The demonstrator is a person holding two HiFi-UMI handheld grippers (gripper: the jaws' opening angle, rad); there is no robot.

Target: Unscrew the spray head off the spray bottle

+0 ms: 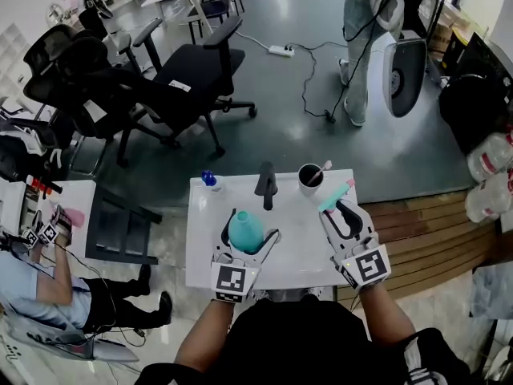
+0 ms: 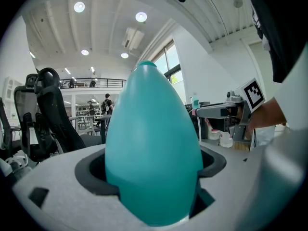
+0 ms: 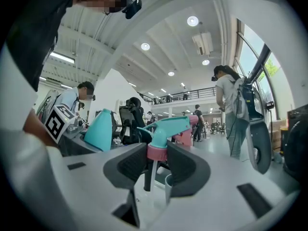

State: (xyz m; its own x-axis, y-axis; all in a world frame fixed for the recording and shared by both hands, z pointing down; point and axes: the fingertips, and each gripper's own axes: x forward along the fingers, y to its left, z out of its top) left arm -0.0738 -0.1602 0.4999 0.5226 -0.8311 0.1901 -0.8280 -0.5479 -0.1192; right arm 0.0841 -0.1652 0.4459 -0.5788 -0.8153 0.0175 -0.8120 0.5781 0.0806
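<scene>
Spray head (image 3: 168,126) and teal bottle (image 2: 151,143) are already apart above a small white table (image 1: 296,251) at lower centre of the head view. The left gripper (image 1: 248,237) has its jaws clamped round the bottle's egg-shaped body. The right gripper (image 1: 338,208), to the right and well apart from it, has its jaws clenched on the head's pink collar (image 3: 157,152), with the dip tube (image 3: 149,174) hanging below. The unscrewing looks done, so what remains is probably putting both parts down cleanly. That calls for an upright bottle and a grip that stays on the collar rather than the trigger. The head would best go on a bare stretch of table so that the thin tube does not bend under it. The far edge of the table is crowded: a dark cup (image 1: 310,178) with a stick in it sits just beyond the spray head, a black upright object (image 1: 266,184) stands beside it, and a small blue item (image 1: 208,178) stands at the left corner. The cup is the likeliest thing for the tube to snag or tip. Office chairs (image 1: 192,79) fill the upper left of the frame, and a standing person (image 1: 365,22) is at upper right near a trailing cable and power strip (image 1: 281,51). A seated person (image 1: 40,287) is at lower left, and none of them is near the work.
</scene>
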